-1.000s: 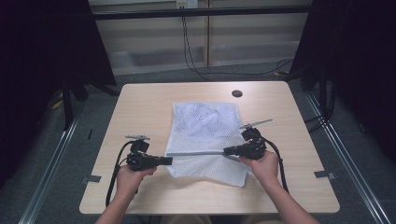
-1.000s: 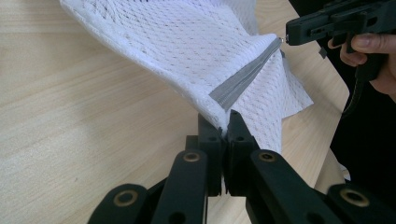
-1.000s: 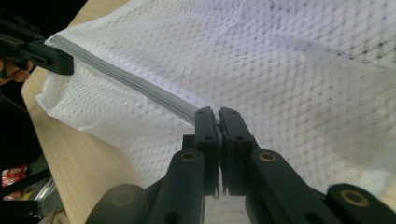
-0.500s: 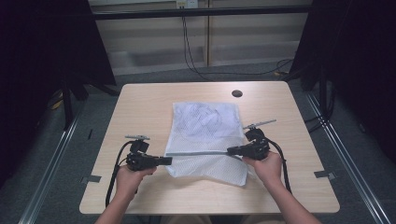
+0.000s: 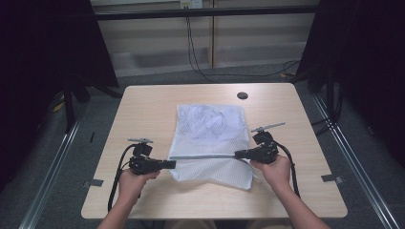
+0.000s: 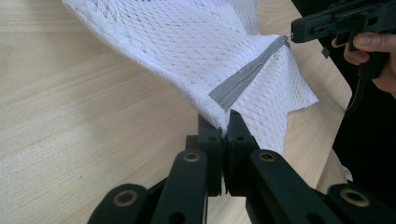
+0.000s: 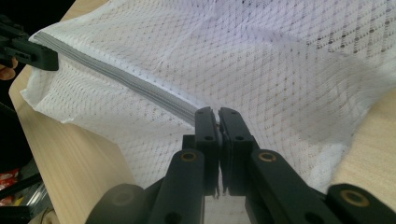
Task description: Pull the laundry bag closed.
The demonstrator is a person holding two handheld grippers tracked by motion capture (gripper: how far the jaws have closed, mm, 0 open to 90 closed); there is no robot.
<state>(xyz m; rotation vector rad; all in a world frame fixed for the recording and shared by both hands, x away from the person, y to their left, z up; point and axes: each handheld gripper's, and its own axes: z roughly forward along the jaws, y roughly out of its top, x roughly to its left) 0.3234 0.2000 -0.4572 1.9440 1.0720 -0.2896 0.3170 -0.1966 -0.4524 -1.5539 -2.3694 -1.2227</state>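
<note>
A white mesh bag (image 5: 210, 138) lies at the middle of the counter (image 5: 143, 109), its near part reaching toward the near edge, with a grey zipper strip (image 5: 203, 156) stretched across it from side to side. The left claw (image 5: 171, 164) is clenched on the left end of that strip. The right claw (image 5: 237, 154) is clenched on the right end, lifting the mesh slightly between them.

The mesh bag (image 6: 187, 42) is white open-weave netting, soft and matt, with a smooth grey woven zip tape (image 6: 243, 79). The tabletop (image 5: 143, 109) is pale wood-grain laminate, smooth with a faint sheen. Each hand-held gripper (image 6: 224, 123) is matt black plastic with brass-coloured rivets.
</note>
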